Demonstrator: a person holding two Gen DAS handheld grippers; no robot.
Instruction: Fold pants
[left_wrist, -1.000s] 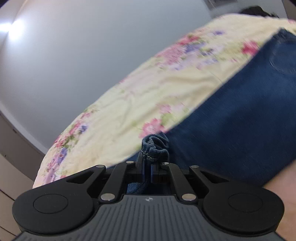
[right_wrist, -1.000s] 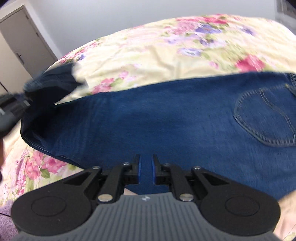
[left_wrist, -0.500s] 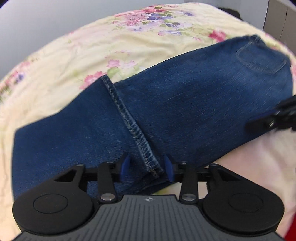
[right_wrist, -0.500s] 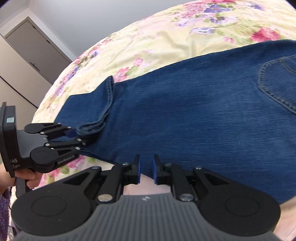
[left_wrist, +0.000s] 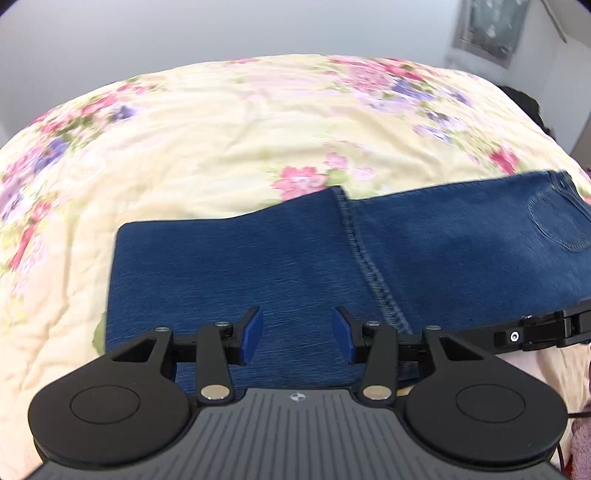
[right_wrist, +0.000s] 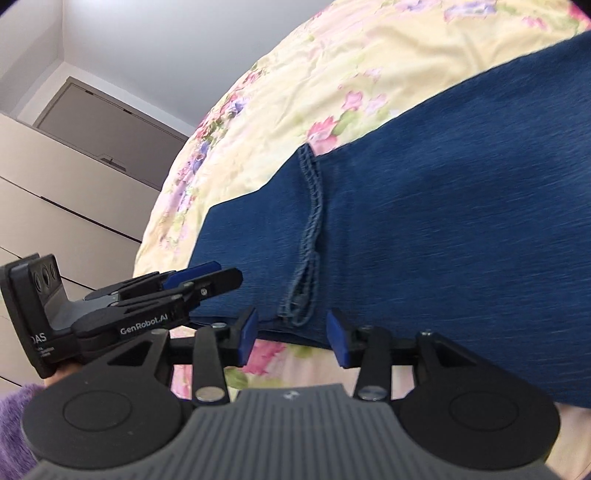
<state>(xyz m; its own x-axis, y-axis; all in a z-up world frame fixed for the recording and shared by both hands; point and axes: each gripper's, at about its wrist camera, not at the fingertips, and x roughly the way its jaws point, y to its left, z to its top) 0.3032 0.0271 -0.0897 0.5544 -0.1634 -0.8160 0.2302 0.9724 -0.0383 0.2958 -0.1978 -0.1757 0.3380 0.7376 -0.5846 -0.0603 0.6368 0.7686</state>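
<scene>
1. Left wrist view, nearest you: your left gripper (left_wrist: 297, 334) has its jaws spread wide, with nothing between the blue pads (left_wrist: 252, 334). It hovers over the near edge of the jeans (left_wrist: 258, 266).
2. Just beyond the pads, the jeans lie flat on the quilt (left_wrist: 221, 147), folded over so the leg hem (left_wrist: 369, 266) runs across the upper layer as a stitched line.
3. Further right in that view, a back pocket (left_wrist: 557, 221) shows near the waist end, and the tip of your right gripper (left_wrist: 532, 334) reaches in at the jeans' near edge.
4. Farthest off, the floral quilt curves away to a pale wall (left_wrist: 184, 33).
5. Right wrist view, nearest you: your right gripper (right_wrist: 291, 334) is also parted wide and grips nothing. The near end of the hem (right_wrist: 301, 310) sits between and just beyond its pads (right_wrist: 338, 341).
6. To the left there, your left gripper (right_wrist: 199, 278) points at the folded corner of the jeans (right_wrist: 443, 221); whether it touches the cloth is unclear.
7. Beyond lie the quilt (right_wrist: 295, 92), then cabinet fronts (right_wrist: 74, 184) on the left.
</scene>
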